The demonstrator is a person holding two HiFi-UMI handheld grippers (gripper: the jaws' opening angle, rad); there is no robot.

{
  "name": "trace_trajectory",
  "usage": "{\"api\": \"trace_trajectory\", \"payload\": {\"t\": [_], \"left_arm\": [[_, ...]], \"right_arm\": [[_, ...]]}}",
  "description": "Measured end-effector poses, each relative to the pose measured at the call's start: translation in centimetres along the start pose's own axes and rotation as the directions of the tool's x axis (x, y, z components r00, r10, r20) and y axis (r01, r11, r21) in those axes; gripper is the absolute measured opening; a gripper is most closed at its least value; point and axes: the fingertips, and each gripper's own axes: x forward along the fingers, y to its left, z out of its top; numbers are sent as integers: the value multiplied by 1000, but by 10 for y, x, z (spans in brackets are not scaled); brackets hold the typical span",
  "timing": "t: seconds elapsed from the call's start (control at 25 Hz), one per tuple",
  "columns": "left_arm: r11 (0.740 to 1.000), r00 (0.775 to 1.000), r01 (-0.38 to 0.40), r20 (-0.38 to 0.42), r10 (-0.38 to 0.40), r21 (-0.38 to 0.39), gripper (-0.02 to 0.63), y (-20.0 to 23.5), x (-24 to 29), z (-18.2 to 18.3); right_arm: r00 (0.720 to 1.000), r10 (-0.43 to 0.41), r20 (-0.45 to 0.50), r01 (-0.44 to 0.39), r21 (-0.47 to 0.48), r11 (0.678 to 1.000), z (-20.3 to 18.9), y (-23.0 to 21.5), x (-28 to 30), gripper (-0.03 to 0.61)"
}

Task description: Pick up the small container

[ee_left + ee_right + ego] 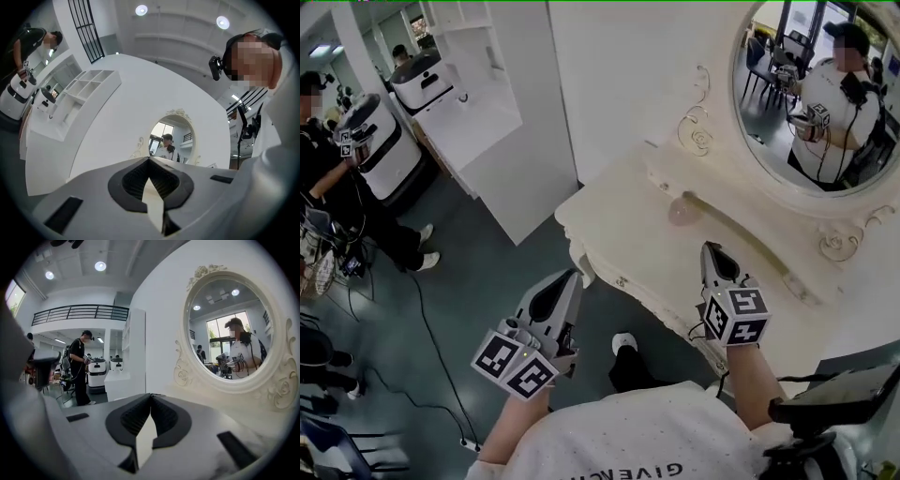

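- On the white desk (pixel 623 234), near its back edge and just under the round mirror (pixel 769 141), sits the small container (pixel 685 212). It looks clear and a bit pink, but it is small in the head view, so I am not sure of its shape.
- The right hand-held gripper (pixel 710 248) is over the desk, closer to the front edge. Its jaws are closed tight together with nothing between them.
- The left hand-held gripper (pixel 573 276) is off the desk, over the floor (pixel 487 272) by the front left corner. Its jaws are also pressed together and hold nothing.
- The small container lies ahead of the right hand-held gripper, toward the back edge and a little to the left. It seems round, so I think no side is the long one.
- The right hand-held gripper is much nearer. I think it must open first, then reach forward.
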Motion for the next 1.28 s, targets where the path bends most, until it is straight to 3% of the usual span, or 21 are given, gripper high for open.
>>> {"api": "trace_trajectory", "payload": {"t": [0.28, 0.56, 0.72, 0.92, 1.2, 1.24, 1.28], "left_arm": [[998, 996, 4, -93, -10, -65, 0, 62, 88, -46], [999, 984, 7, -178, -17, -53, 0, 101, 164, -66], [998, 977, 10, -214, -22, -60, 0, 111, 185, -84], [994, 966, -53, -258, 27, -95, 0, 134, 201, -106], [994, 951, -61, -307, 29, -94, 0, 143, 220, -110], [994, 949, -59, -313, 27, -91, 1, 143, 221, -111], [994, 947, -58, -319, 27, -88, 0, 144, 222, -112]], "right_arm": [[1000, -23, 0, 23, 6, 1000, -3, -38, 92, 8], [993, 37, 112, -43, 52, 998, -4, -62, 143, 6], [996, 13, 86, -18, 59, 998, -23, -77, 167, 6], [997, 45, 57, -51, 107, 993, -46, -87, 182, 6], [994, 66, 90, -81, 169, 982, -54, -93, 193, 8], [991, 84, 101, -101, 185, 977, -54, -92, 194, 14], [988, 104, 111, -125, 203, 971, -53, -90, 195, 60]]}}
